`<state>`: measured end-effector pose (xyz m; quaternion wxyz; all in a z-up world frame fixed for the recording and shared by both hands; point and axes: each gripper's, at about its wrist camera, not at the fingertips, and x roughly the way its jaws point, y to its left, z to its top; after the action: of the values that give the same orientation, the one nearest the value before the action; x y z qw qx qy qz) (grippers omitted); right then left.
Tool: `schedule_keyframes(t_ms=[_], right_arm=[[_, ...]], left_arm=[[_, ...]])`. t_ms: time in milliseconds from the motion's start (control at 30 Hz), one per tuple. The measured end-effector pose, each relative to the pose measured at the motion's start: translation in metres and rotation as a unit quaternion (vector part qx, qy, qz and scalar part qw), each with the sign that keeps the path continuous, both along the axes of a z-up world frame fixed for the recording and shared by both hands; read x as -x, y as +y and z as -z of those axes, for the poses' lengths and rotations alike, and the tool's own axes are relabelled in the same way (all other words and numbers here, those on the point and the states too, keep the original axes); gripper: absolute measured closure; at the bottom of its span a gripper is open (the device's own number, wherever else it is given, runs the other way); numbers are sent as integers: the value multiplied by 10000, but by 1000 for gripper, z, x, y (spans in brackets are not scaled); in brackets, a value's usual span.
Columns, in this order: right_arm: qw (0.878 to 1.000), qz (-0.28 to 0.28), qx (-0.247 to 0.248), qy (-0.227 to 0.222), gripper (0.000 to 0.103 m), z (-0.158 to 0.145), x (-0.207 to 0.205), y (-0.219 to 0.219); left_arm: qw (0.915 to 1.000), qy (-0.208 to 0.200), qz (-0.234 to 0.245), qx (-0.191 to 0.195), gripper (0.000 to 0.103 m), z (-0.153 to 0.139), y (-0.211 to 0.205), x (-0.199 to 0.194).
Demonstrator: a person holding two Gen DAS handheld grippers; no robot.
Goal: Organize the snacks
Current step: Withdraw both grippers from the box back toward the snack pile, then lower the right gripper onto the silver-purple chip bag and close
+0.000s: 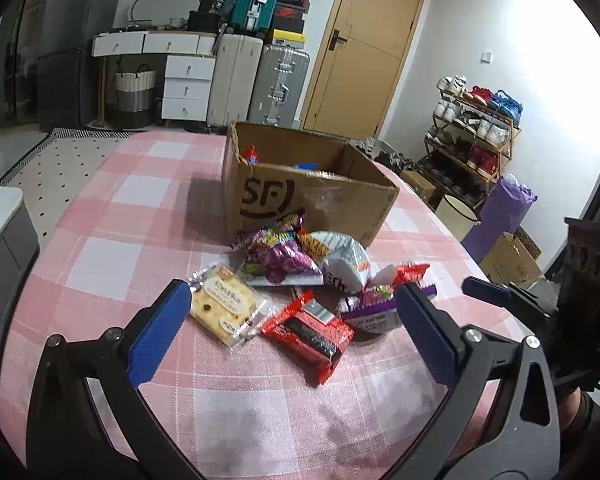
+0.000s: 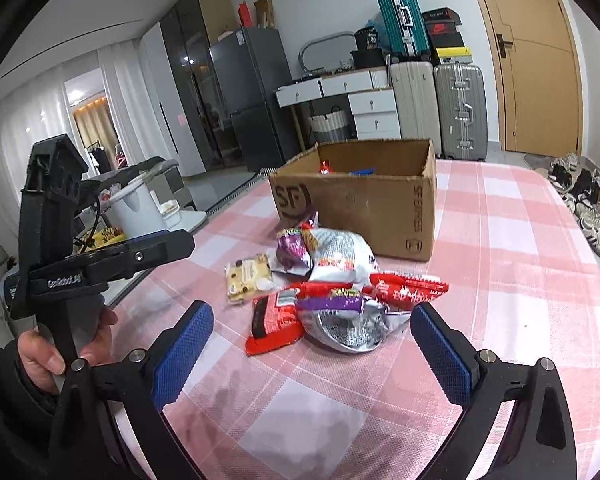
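Two grippers of mine are in view, both with jaws spread wide and nothing between them: my left gripper (image 1: 294,312) hovers low over the near side of a heap of snacks, and my right gripper (image 2: 312,334) hovers facing the same heap from the other side. My left hand (image 2: 66,342) shows in the right wrist view, wrapped around the handle of the left tool. Item: cardboard box (image 1: 300,184), open at the top, printed with black letters, standing on the pink and white checked tablecloth (image 1: 140,248); a red packet (image 1: 251,155) and something blue lie inside it. Item: purple candy bag (image 1: 278,256), leaning against the front of the box. Item: white and orange bag (image 1: 342,258), just beside the purple one and touching it. Item: clear-wrapped yellow cracker (image 1: 226,306), flat on the cloth at the left of the heap, close by the blue pad of my left tool's left finger. Item: red wafer pack (image 1: 310,332), flat on the cloth, nearest to my left gripper. Item: purple and silver cup (image 2: 346,320), tipped on its side, touching the red wafer pack. Item: long red bar (image 2: 410,286), lying at the right end of the heap, against the cup.
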<state>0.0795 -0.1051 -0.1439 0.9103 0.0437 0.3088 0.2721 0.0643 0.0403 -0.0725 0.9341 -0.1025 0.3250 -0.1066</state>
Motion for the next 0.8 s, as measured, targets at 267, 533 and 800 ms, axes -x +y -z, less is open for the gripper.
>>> schedule_keyframes(t_ms=[267, 533, 800], right_arm=[[9994, -76, 93, 310, 2, 24, -19, 11], [9984, 15, 239, 505, 3, 41, -43, 19], [9966, 146, 337, 733, 12, 54, -62, 23]], left_arm=[[9998, 197, 8, 59, 1, 22, 1, -8], [9993, 349, -2, 122, 1, 37, 4, -22], [9986, 485, -2, 191, 1, 50, 5, -28]])
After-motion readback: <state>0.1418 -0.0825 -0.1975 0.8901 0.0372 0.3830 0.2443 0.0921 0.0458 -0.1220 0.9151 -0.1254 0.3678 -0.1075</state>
